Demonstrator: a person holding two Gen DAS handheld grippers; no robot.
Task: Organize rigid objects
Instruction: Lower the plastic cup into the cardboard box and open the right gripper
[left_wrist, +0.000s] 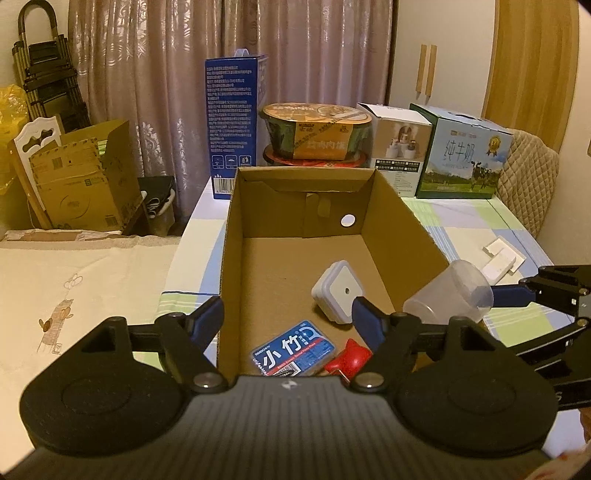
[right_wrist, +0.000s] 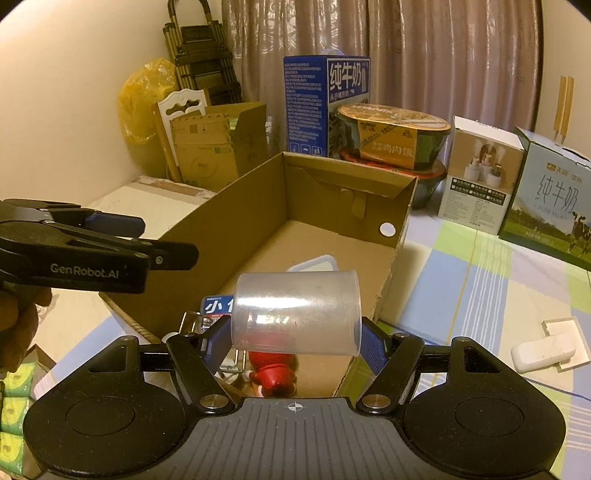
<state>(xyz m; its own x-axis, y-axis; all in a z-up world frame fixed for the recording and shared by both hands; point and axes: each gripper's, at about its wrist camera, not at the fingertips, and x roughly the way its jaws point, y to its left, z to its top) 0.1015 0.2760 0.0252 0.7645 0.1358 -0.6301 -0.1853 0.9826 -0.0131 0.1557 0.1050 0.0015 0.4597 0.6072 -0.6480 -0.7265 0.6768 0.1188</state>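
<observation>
An open cardboard box (left_wrist: 399, 236) (right_wrist: 229, 229) lies on the checked tablecloth. Inside it are a white square lidded container (left_wrist: 338, 291), a blue printed packet (left_wrist: 293, 349) and a red object (left_wrist: 351, 356) (right_wrist: 273, 373). My left gripper (left_wrist: 288, 321) (right_wrist: 166, 240) is open over the box's near left corner, one finger outside the left wall, one inside, gripping nothing. My right gripper (right_wrist: 295, 332) is shut on a clear plastic cup (right_wrist: 295, 314) (left_wrist: 448, 295), held on its side above the box's near right corner. The cup partly hides the white container in the right wrist view.
Behind the box stand a tall blue milk carton (left_wrist: 232, 122), stacked instant-meal bowls (left_wrist: 317, 133), a white product box (left_wrist: 402, 147) and a green milk case (left_wrist: 461, 155). Small white items (right_wrist: 546, 350) lie on the cloth to the right. Cardboard boxes (left_wrist: 81, 177) lean at far left.
</observation>
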